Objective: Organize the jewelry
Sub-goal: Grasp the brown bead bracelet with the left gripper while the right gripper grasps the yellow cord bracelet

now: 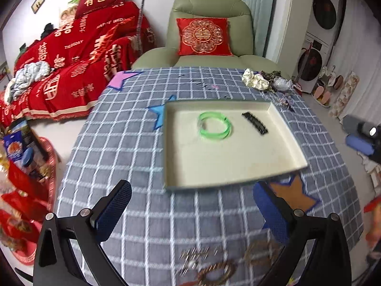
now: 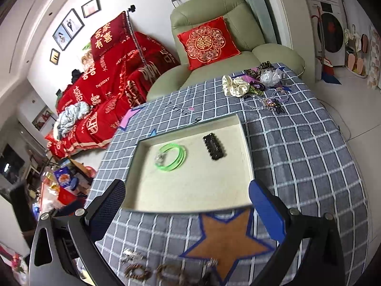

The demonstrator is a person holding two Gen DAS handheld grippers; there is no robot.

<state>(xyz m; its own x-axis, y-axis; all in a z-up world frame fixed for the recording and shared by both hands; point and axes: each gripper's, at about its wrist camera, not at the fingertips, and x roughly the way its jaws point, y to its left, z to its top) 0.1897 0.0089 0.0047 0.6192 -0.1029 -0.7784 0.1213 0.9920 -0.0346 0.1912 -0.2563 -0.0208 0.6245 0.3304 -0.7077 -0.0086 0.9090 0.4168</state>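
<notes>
A cream tray [image 1: 238, 166] [image 2: 190, 195] lies on the blue checked tablecloth. In it lie a green bangle [image 1: 214, 125] [image 2: 172, 156] and a black hair clip [image 1: 254, 122] [image 2: 214, 146]. My left gripper [image 1: 193, 209] is open and empty, above the cloth just short of the tray's near edge. My right gripper [image 2: 188, 209] is open and empty, over the tray's near edge. Brown bead bracelets and small metal pieces [image 1: 209, 264] [image 2: 152, 270] lie on the cloth below both grippers. A pile of scrunchies and hair ties [image 1: 266, 81] [image 2: 254, 83] sits at the table's far right corner.
A green armchair [image 1: 209, 35] [image 2: 214, 35] with a red cushion stands behind the table. A red-covered sofa [image 1: 71, 59] is at the left. Star patches [image 2: 226, 238] mark the cloth. The right gripper shows at the right edge of the left wrist view [image 1: 364, 138].
</notes>
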